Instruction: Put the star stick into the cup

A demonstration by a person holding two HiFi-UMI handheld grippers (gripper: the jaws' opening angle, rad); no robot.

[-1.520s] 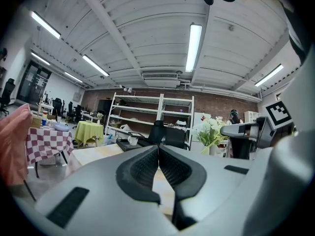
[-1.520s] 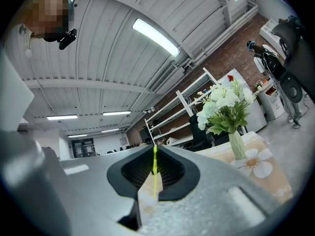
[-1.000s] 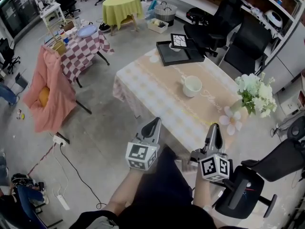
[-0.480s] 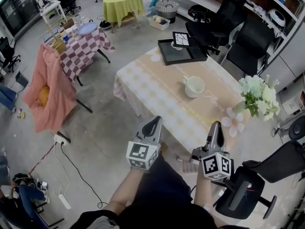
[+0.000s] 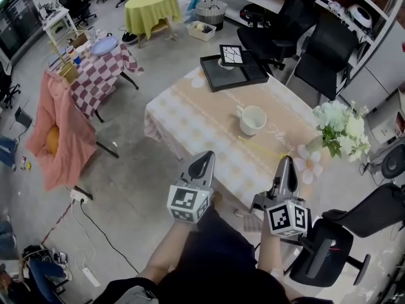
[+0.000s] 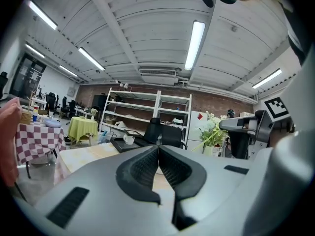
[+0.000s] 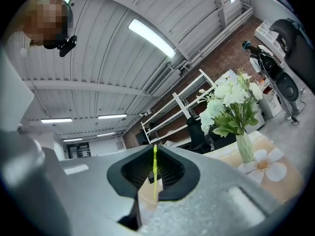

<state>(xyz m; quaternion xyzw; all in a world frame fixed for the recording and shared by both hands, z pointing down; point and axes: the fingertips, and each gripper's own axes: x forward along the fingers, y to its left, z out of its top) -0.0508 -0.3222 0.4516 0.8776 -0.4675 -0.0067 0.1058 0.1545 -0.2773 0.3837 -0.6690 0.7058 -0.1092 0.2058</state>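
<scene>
Between the jaws of the right gripper [image 5: 286,164], a thin yellow-green star stick [image 7: 155,173] is being clamped. The ribbed pads are pressing on it from both sides, and its shaft is running along the seam between them. Its star end is not showing clearly in any view. The left gripper [image 5: 204,160], hovering beside the right one, is clenched on nothing, its pads meeting with no object between them.

Both grippers are hanging at the near edge of the low table with the beige checked cloth [image 5: 166,116]. The white ceramic cup [image 5: 253,120] is standing upright near the middle of that table, well apart from the stick. A black rectangular tray [image 5: 233,73] is occupying the far corner. A vase of white flowers [image 5: 340,126] is standing at the right corner, with a white flower-shaped mat [image 5: 308,160] lying beside it.

The step in hand is judged to be the carry: the stick is grasped but not yet in the cup. The next move is calling for a forward reach over the cloth. The stick's free end must be brought above the cup's mouth, tipped downward inside the rim, and only then released.
</scene>
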